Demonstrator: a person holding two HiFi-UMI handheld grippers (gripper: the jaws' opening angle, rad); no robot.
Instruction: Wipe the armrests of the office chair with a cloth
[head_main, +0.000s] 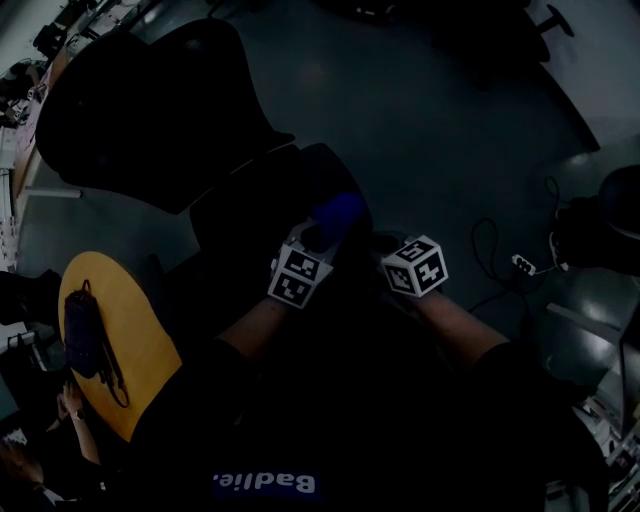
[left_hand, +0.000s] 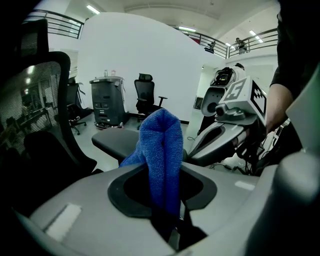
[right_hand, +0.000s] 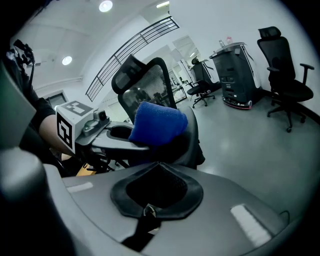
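Note:
A blue cloth (left_hand: 161, 150) stands folded between the jaws of my left gripper (left_hand: 162, 172), which is shut on it. Just beyond it lies the black armrest (left_hand: 117, 141) of the office chair, with the mesh back (left_hand: 35, 100) at the left. In the head view the cloth (head_main: 338, 212) shows ahead of the left gripper (head_main: 322, 237), over the dark chair (head_main: 150, 110). My right gripper (right_hand: 158, 166) is shut with nothing in it, close beside the left one (right_hand: 102, 132) and the cloth (right_hand: 157, 122). It hovers to the right in the head view (head_main: 385, 247).
A round yellow table (head_main: 140, 350) with a black pouch (head_main: 82, 330) stands at the lower left. Cables and a power strip (head_main: 525, 264) lie on the floor at the right. Another office chair (right_hand: 285, 75) and a grey cabinet (right_hand: 237, 75) stand farther off.

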